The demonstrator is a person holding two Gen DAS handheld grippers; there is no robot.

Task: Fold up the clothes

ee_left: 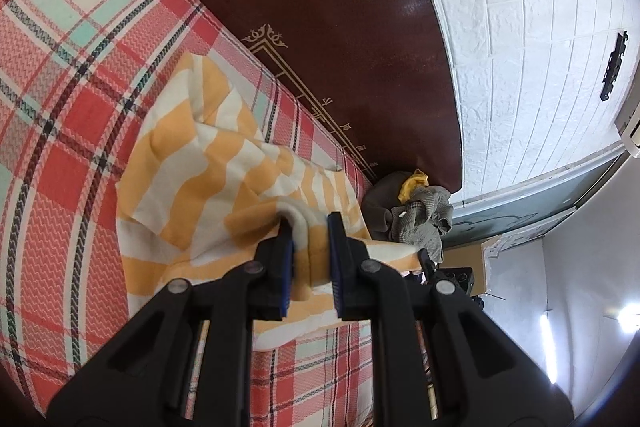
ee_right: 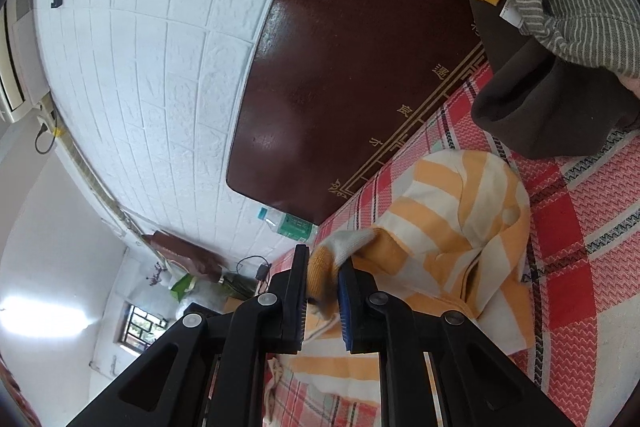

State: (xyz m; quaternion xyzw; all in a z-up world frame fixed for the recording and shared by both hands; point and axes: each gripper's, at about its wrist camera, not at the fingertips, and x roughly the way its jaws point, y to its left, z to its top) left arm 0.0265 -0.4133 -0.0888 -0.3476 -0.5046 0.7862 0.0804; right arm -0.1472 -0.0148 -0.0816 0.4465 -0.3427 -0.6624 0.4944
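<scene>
both claws, left claw (ee_left: 310, 227) and right claw (ee_right: 323, 259), pinch the shirt (ee_left: 208, 163), lifting its near edge off the bed (ee_left: 60, 87) to fold farward.

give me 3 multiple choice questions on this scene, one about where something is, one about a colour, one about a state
1. Where does the pile of unfolded clothes lie?
A. against the dark headboard
B. on the floor
C. inside a basket

2. What colours is the striped garment in the tongs?
A. blue and grey
B. orange and white
C. green and black

3. What are the left tongs and right tongs doing?
A. both hang open, clear of any cloth
B. only the left holds cloth
C. each has a bunch of the striped garment between its fingers

Answers:
1 A, the grey striped and brown clothes sit on the plaid bedspread at the headboard.
2 B, its wide bands are orange and white.
3 C, each wrist view shows cloth bunched between the blue pads.
</scene>
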